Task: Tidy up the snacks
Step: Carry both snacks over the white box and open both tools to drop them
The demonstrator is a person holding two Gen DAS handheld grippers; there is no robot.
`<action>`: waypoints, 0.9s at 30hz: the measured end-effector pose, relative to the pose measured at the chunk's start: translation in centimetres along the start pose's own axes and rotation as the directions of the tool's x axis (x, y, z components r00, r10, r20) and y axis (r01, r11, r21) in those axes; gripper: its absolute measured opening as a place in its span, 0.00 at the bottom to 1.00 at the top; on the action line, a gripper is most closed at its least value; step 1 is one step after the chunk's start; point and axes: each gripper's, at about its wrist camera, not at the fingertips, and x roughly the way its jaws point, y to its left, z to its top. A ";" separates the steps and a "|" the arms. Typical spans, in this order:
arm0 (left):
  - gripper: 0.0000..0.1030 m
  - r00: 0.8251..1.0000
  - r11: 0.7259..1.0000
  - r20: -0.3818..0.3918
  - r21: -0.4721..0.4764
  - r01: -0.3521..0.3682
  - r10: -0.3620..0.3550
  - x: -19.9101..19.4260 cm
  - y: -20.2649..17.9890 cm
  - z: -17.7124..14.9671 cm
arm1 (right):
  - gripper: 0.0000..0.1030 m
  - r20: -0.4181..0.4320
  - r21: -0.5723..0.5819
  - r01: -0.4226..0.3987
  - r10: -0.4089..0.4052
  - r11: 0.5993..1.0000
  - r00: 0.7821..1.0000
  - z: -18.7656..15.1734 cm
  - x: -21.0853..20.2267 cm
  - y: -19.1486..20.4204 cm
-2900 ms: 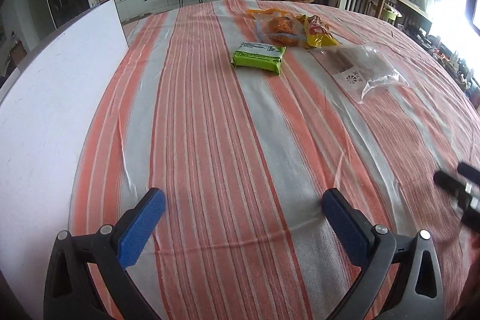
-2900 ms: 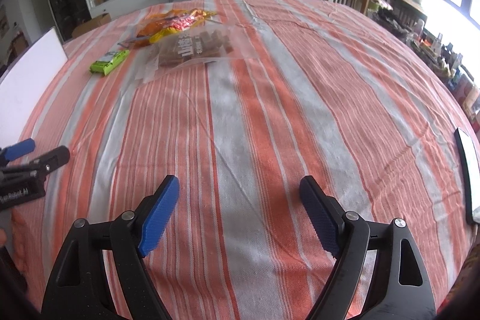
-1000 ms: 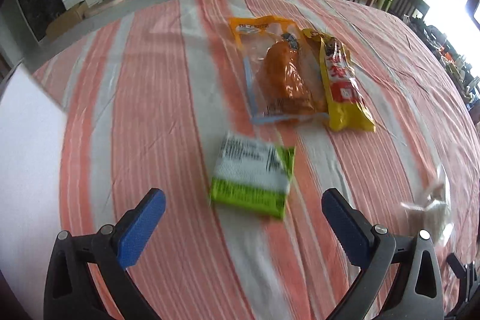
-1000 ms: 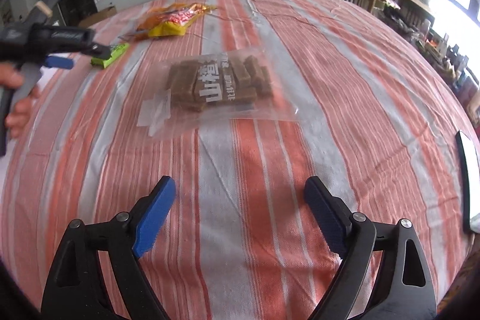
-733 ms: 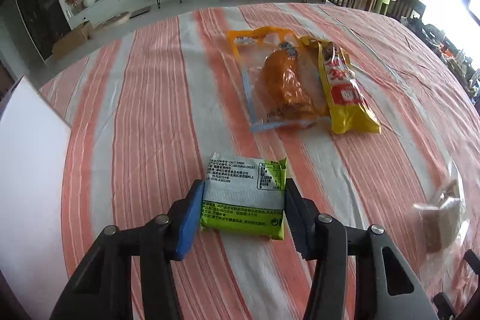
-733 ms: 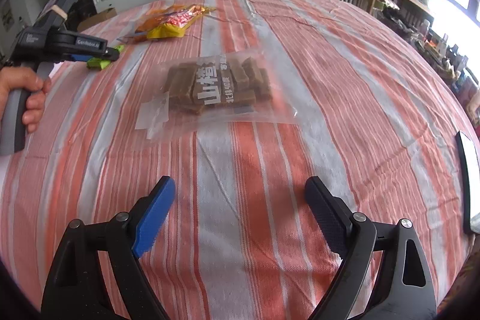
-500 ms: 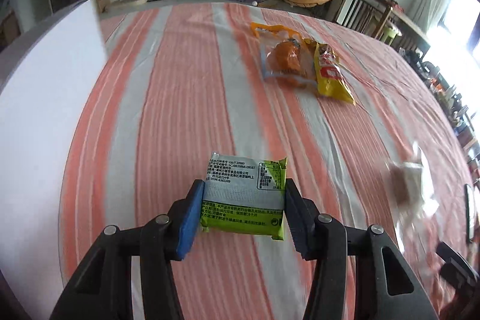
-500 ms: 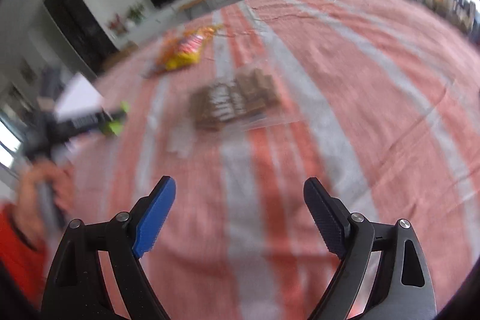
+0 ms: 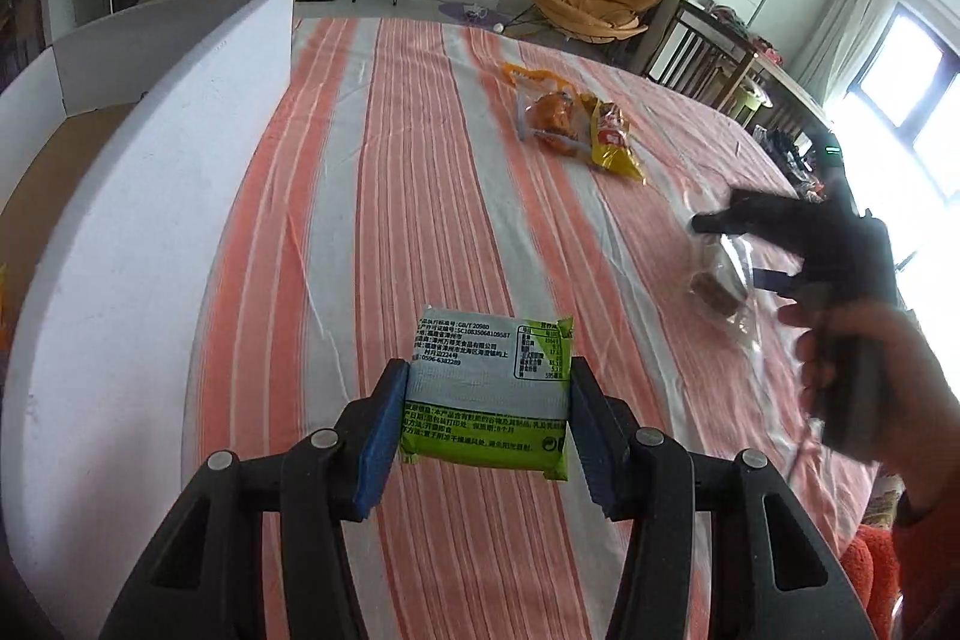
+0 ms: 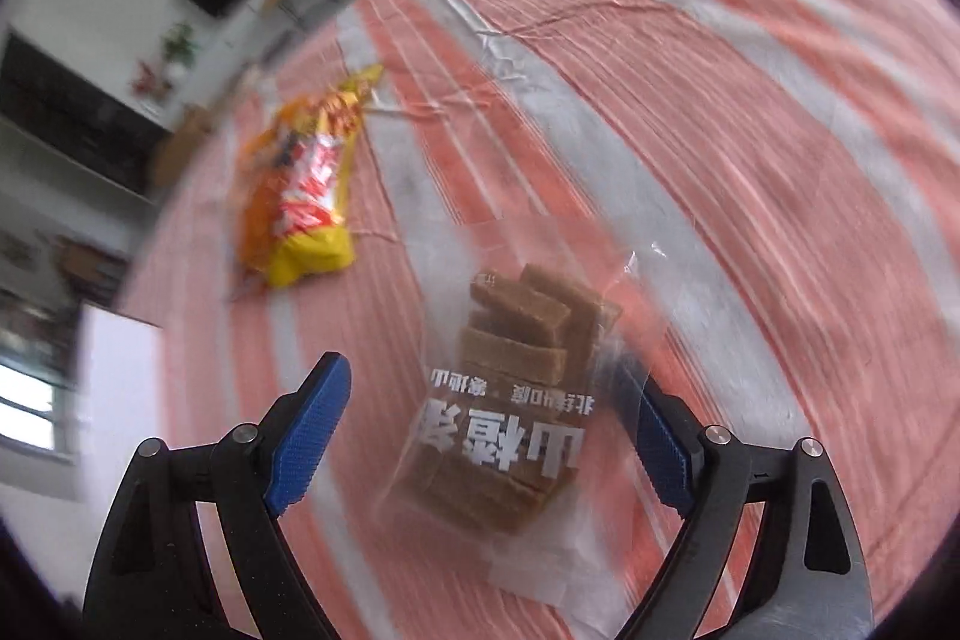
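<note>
Left wrist view: the white box [image 9: 138, 196] fills the left side of the frame beside the striped tablecloth [image 9: 372, 196], and the left gripper [image 9: 487, 427], bottom centre, is clamped on the short sides of the green snack packet [image 9: 489, 394], lifted clear of the cloth, so the box lies up and to the left of the fingers. In the right wrist view the right gripper [image 10: 489, 436] has its fingers wide apart around the clear bag of brown bars [image 10: 516, 400], whose long axis runs away from the camera; whether the right-hand pad touches the plastic is too blurred to tell, and the yellow bag [image 10: 306, 196] lies well apart at upper left.
</note>
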 end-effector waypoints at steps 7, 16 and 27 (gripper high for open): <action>0.50 0.998 0.999 0.053 0.023 0.027 -0.028 -4.1 0.1 0.3 | 0.53 0.108 -0.286 0.242 -0.220 0.927 0.970 -4.4 -0.9 3.3; 0.50 0.991 0.999 0.123 0.000 0.045 -0.044 -8.9 2.0 0.8 | 0.51 0.043 -0.123 -0.054 0.060 0.991 0.997 -7.3 -7.1 -1.0; 0.50 0.963 0.987 0.221 -0.085 -0.138 0.154 -17.3 10.9 2.3 | 0.51 0.002 -0.266 -0.402 0.418 0.876 0.909 -11.3 -13.5 11.8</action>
